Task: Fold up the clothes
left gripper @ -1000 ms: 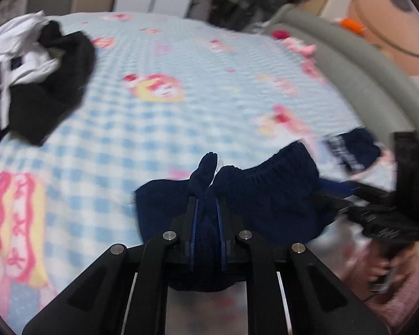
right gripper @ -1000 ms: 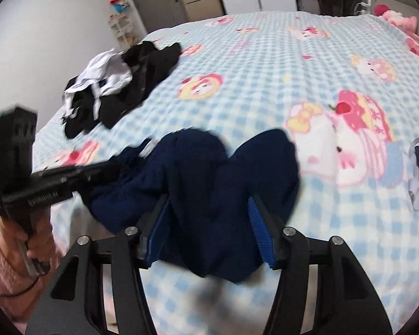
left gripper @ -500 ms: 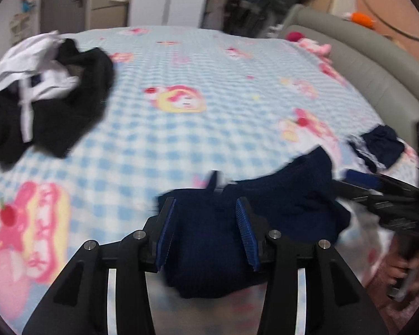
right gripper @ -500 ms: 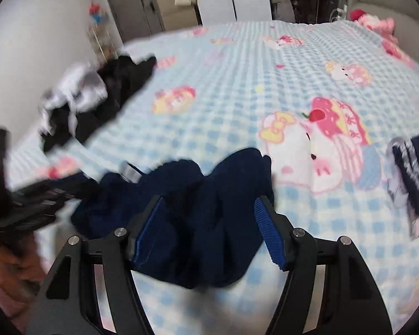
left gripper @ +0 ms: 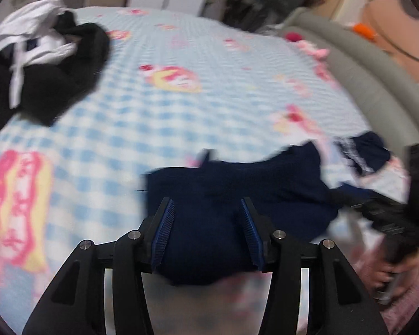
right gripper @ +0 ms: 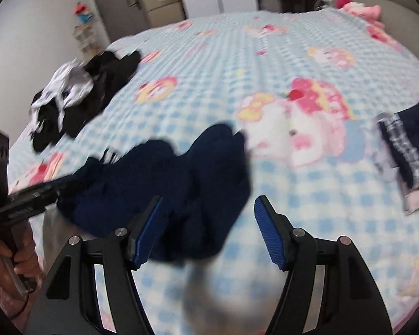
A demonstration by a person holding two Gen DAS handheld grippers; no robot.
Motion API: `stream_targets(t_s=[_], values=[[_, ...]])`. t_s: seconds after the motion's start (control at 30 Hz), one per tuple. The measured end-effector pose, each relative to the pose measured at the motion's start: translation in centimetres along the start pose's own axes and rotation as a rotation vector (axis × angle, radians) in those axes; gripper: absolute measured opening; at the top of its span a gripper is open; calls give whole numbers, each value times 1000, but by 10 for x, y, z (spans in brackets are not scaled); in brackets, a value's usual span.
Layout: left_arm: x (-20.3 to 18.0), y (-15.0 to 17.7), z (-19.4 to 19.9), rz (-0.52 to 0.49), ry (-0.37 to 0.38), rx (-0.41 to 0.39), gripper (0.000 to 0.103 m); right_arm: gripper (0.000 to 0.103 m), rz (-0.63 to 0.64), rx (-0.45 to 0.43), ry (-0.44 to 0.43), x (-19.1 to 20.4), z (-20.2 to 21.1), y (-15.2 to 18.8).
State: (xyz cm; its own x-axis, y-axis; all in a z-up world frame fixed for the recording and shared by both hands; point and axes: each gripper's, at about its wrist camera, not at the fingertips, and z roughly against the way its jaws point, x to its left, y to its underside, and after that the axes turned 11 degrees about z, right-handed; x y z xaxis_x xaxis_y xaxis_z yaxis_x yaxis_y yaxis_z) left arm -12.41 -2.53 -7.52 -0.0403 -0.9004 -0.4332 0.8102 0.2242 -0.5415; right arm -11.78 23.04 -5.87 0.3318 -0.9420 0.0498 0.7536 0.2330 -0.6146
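While both claws stand with their jaws apart and grip nothing, the navy garment lies bunched at the near edge of the bed. The left gripper hangs just over the garment's near side, and the right gripper hovers beside the same heap. The garment looks rumpled, not squared, so I judge the fold is mid-way, between grips. A next move would call for closing on an edge or corner and drawing the cloth flat. A black-and-white pile lies well beyond the garment, and a folded dark piece sits near it.
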Motion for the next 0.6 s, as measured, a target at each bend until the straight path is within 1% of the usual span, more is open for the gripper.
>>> stream_targets(t_s=[0.03, 0.07, 0.1, 0.13, 0.2, 0.27, 0.33, 0.37, 0.4, 0.43, 0.47, 0.5, 0.53, 0.6], values=[[-5, 1, -6, -41, -61, 0, 51, 67, 32, 37, 22, 7, -9, 4], [-8, 3, -11, -72, -111, -1, 51, 67, 72, 80, 72, 11, -21, 6], [-6, 2, -9, -61, -109, -8, 58, 67, 96, 97, 104, 14, -26, 9], [-5, 1, -8, -51, -108, -16, 60, 67, 115, 111, 133, 15, -29, 11], [-1, 0, -5, -29, -105, -32, 60, 67, 51, 69, 127, 7, -14, 10], [2, -1, -2, -7, -102, -47, 60, 67, -38, -20, 97, -8, 11, 11], [6, -3, 1, 15, -99, -63, 58, 68, -95, -80, 131, -23, 30, 6], [8, -3, 2, 26, -98, -70, 57, 70, -104, -84, 133, -29, 33, 3], [8, -4, 3, 32, -89, -77, 57, 69, -98, -60, 111, -33, 29, 0], [1, -3, 4, 17, -44, -82, 57, 69, -79, -32, 94, -32, 22, -2], [-6, -2, 4, 0, -5, -85, 57, 69, -25, 13, 76, -24, 11, -2], [-15, 0, 0, -29, 7, -81, 57, 69, 27, 55, 61, -17, 0, -3], [-22, 2, -4, -57, 17, -76, 57, 67, 56, 72, 66, -10, -8, -1], [-32, 7, -17, -102, -11, -54, 57, 68, 115, 107, 77, 4, -22, 2]])
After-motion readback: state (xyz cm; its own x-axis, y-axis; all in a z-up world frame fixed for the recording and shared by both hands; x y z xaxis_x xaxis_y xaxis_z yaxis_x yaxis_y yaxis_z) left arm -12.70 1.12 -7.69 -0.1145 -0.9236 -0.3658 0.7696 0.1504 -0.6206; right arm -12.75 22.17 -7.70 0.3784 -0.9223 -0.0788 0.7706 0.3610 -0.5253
